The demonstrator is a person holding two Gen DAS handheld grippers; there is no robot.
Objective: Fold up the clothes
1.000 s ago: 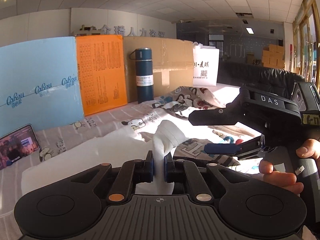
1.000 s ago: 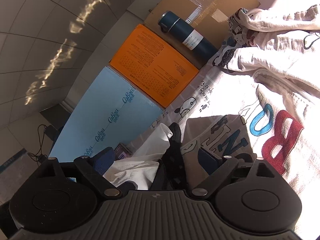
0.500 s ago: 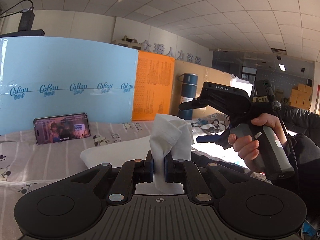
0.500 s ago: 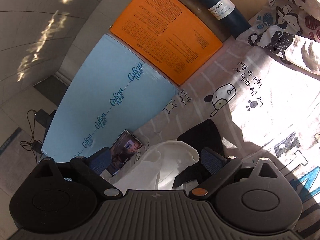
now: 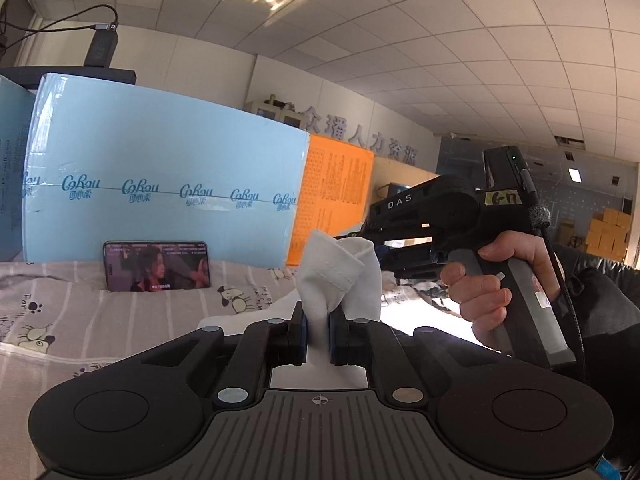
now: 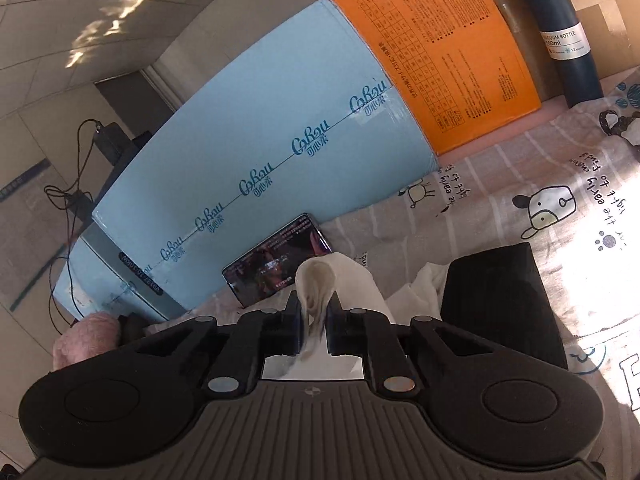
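My left gripper (image 5: 318, 330) is shut on a bunched edge of a white garment (image 5: 338, 276), which stands up above the fingers. My right gripper (image 6: 313, 322) is shut on another edge of the white garment (image 6: 320, 284). In the left wrist view the right gripper's body (image 5: 440, 216) sits just right of the cloth, held by a hand (image 5: 484, 284). More white cloth (image 6: 420, 284) trails to the right beside a black block (image 6: 496, 300), probably the left gripper. A printed shirt (image 6: 624, 380) lies on the bed at the right edge.
A striped cartoon bedsheet (image 6: 520, 184) covers the surface. A blue foam board (image 5: 160, 184), an orange board (image 5: 336, 196) and a dark vacuum bottle (image 6: 560, 36) stand along the back. A phone (image 5: 156, 266) leans on the blue board. A pink item (image 6: 84, 344) lies at the left.
Both grippers have swung left toward the blue board. The right gripper, open before, has closed on the white garment. The left gripper has kept its grip throughout.
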